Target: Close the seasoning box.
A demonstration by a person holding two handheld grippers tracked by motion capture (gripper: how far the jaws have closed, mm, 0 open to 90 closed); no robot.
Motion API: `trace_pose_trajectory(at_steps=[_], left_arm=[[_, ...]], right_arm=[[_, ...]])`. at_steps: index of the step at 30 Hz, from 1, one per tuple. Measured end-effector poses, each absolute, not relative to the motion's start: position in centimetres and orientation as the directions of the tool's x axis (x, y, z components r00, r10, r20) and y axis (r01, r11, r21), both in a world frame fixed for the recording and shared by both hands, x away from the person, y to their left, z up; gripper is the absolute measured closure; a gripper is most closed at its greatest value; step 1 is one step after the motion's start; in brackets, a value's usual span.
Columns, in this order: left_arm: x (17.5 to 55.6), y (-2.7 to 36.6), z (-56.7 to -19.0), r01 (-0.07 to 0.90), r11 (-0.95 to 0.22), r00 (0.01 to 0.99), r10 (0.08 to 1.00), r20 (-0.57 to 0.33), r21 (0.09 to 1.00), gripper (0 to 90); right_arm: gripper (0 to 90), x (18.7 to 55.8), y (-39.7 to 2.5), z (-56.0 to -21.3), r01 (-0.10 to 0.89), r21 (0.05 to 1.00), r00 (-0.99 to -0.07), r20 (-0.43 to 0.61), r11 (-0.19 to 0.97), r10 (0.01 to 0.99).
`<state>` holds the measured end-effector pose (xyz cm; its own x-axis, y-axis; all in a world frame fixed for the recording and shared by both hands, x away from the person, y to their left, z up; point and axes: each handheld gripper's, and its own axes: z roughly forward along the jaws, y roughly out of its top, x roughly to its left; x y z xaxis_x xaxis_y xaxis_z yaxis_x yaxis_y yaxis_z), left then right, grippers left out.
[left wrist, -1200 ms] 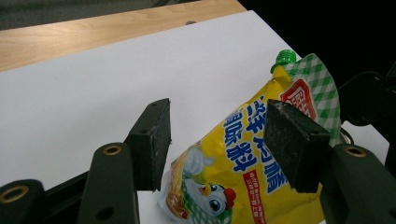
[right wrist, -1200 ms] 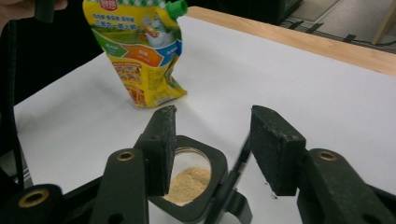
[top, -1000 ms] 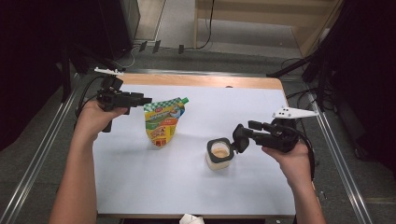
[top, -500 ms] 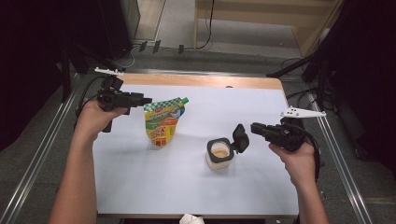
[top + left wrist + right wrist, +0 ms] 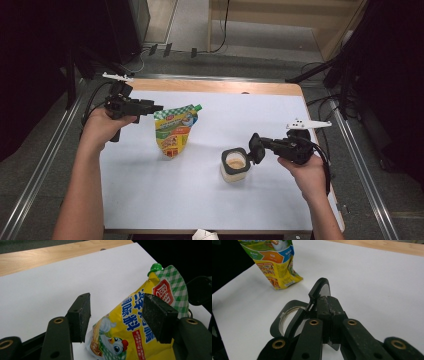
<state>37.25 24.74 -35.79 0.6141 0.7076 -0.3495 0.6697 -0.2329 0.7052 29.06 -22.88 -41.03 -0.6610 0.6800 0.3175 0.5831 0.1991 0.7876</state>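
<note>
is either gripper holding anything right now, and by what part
The right gripper is shut on the black flip lid of the small jar, gripping the lid's edge. The left gripper is open beside the yellow pouch, holding nothing.

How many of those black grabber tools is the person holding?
2. The left gripper hangs open beside the yellow pouch, at the table's far left. The right gripper is shut on the jar's flip lid, near the right.
</note>
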Motion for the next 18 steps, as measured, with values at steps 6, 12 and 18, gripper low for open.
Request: trace_pose_trajectory(at_steps=[6, 12, 18], left_arm=[[37.3, 24.7, -35.8, 0.669, -0.231, 0.611, 0.711, -0.347, 0.706, 41.2], [37.3, 24.8, -35.7, 0.663, -0.219, 0.614, 0.706, -0.353, 0.716, 41.9], [37.4, 24.8, -35.9, 0.671, -0.219, 0.610, 0.706, -0.360, 0.708, 41.9]], right_arm=[[90.0, 29.1, -22.1, -41.4, 0.584, 0.786, -0.678, 0.332, 0.205, 0.656], [90.0, 28.9, -21.1, -41.4, 0.577, 0.786, -0.695, 0.327, 0.224, 0.640], [90.0, 28.7, -20.4, -41.5, 0.574, 0.785, -0.706, 0.331, 0.234, 0.626]])
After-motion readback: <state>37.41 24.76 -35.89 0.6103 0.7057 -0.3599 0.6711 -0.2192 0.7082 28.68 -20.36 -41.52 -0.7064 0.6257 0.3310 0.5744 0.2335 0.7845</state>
